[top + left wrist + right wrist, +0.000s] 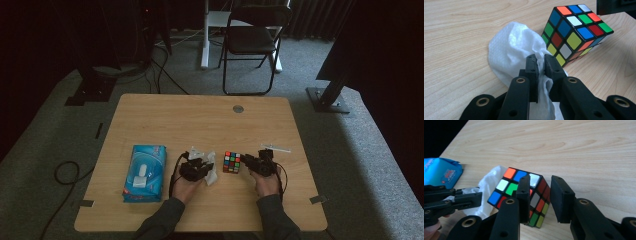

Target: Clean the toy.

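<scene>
Mid-step: wiping the cube [574, 32] with the tissue [511, 47], by the look of it. Left gripper [541, 62] fingers narrow, pinched on a fold of the white tissue, which bunches ahead of the tips and sits at 9 o'clock of the cube, touching or nearly touching its lower corner; cannot tell which. Right gripper [541, 180] fingers set either side of the cube's near corner, judged as holding it: cube tilted up on an edge in the left gripper view, not flat on the counter [200, 115]. Contact of the right-hand pad hard to confirm, thin gap or shadow there. In the high view, cube [231, 162] just below centre of the counter, between the two grippers, left gripper [202, 167] at its 9 o'clock, right gripper [252, 164] at its 3 o'clock. Blue wipes pack [145, 172] well apart at 9 o'clock, flat, untouched. Next move, as a guess: bring the tissue against an exposed face and rub across the stickers, keeping the pinch tight so the tissue doesn't slip out. Needs a firm hold on the cube from the right side; a grip across a corner likely to let it twist under the push, so light pressure or a re-grip across flat faces first.
</scene>
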{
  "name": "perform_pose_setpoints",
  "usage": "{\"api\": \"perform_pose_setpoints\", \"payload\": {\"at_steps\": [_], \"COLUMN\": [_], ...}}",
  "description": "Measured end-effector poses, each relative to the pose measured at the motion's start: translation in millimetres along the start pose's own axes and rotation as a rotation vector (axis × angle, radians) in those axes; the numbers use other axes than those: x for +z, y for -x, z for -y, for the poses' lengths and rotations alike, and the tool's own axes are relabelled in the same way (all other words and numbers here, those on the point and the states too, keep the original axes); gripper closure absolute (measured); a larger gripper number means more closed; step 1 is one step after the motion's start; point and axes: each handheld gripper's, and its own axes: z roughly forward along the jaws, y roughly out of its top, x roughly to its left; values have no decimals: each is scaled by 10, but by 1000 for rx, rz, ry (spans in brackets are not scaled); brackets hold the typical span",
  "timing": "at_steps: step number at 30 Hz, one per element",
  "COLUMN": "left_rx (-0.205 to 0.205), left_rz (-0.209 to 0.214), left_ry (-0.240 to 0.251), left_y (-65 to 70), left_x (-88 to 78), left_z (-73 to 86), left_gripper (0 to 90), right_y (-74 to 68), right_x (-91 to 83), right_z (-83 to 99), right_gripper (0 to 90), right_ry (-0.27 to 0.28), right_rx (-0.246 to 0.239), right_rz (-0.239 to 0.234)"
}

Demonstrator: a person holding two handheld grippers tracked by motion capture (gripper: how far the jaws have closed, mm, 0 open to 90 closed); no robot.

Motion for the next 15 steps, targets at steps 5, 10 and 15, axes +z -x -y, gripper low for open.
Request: {"api": "perform_pose_setpoints", "payload": {"at_steps": [5,10,15], "left_rx": [3,6,6], "left_rz": [3,6,4], "left_ry": [6,20,28], "left_y": [-2,-11,-18], "left_x": [-15,-35,-47], "left_z": [-34,-73,-105], "left_gripper": [823,823,823], "right_y": [-55,-104,-126], "right_x": [5,50,61], "right_z": [-3,14,22], "right_gripper": [652,638,637], "right_ry": [2,-13,-19], "right_rx": [-15,-28,-36], "right_rz": [-27,-42,-36]}}
